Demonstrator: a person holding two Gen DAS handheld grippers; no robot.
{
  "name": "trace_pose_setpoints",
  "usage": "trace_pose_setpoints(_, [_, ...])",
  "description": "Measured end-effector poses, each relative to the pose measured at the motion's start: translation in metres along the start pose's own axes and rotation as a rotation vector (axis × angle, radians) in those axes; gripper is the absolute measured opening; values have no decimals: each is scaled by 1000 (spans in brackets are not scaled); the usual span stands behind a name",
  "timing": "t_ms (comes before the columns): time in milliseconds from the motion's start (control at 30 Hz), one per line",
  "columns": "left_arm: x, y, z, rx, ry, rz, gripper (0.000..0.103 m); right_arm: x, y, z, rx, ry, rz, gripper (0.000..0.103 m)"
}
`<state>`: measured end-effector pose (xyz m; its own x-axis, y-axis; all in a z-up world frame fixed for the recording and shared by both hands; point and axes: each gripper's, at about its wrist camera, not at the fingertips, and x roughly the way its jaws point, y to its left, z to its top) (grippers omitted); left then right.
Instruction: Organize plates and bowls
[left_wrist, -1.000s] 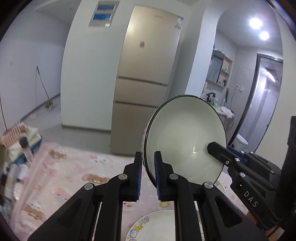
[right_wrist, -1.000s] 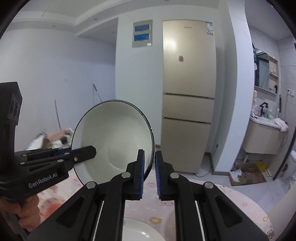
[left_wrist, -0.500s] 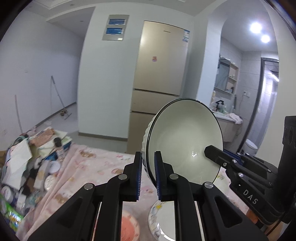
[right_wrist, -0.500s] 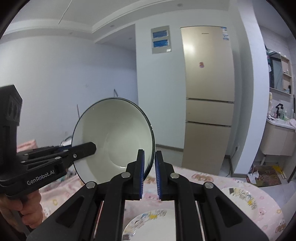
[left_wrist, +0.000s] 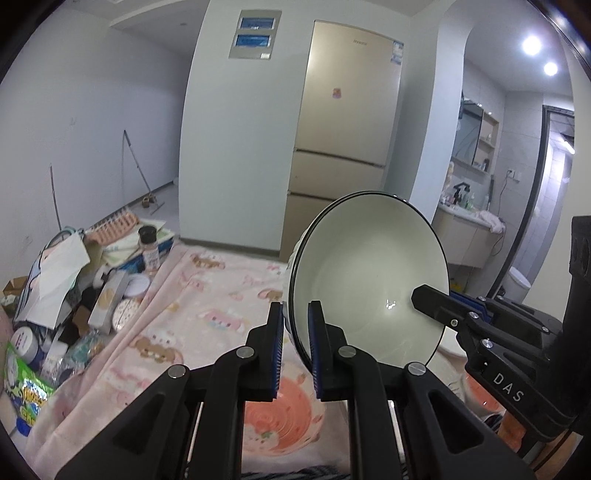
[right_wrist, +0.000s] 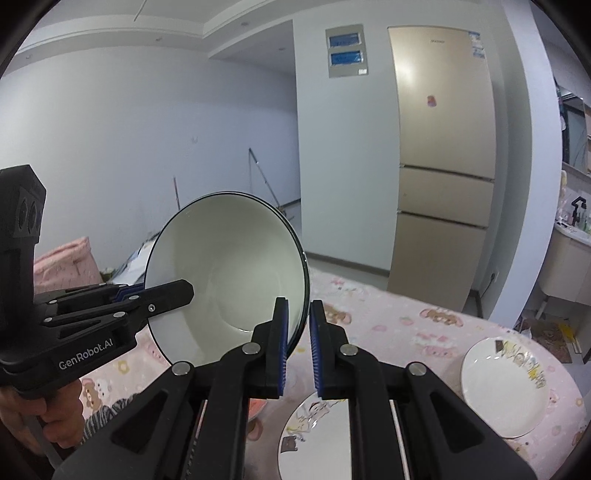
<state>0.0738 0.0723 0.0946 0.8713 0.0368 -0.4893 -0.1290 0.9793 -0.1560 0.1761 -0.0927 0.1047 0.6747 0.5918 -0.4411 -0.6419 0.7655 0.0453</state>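
- Grip, nearest me: my left gripper (left_wrist: 295, 325) is clamped on the near rim of the white bowl (left_wrist: 369, 288), and my right gripper (right_wrist: 298, 325) is clamped on the opposite rim, one pad inside and one outside at each hold.
- Bowl position: it hangs in the air between my two grippers, tipped on edge so its hollow faces the cameras, above the pink cartoon tablecloth (left_wrist: 207, 295). It touches nothing else that I can see.
- Directly below the bowl: a pink-patterned bowl (left_wrist: 280, 417) sits on the cloth under my left fingers. In my judgement this is the likely stacking target, though I cannot confirm it.
- Just beyond, on the right wrist view: a cartoon-printed plate (right_wrist: 314, 435) lies flat under my right fingers, and a second printed plate (right_wrist: 504, 384) lies apart from it near the table's far right edge. The two plates are not stacked.
- Left edge of the table: a heap of boxes, jars and packets (left_wrist: 74, 288), not part of the job.
- Far background: a gold refrigerator (left_wrist: 351, 129) against the wall.
- Assessment of progress: early to middle. One bowl is in transit and not yet set down; the plates are yet to be gathered into one pile; no finished stack is visible.
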Motion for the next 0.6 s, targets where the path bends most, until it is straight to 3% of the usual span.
trace_pose_setpoints(600, [40,32,-56,-41,129,31,14,48,11,-46,4,162,59,11])
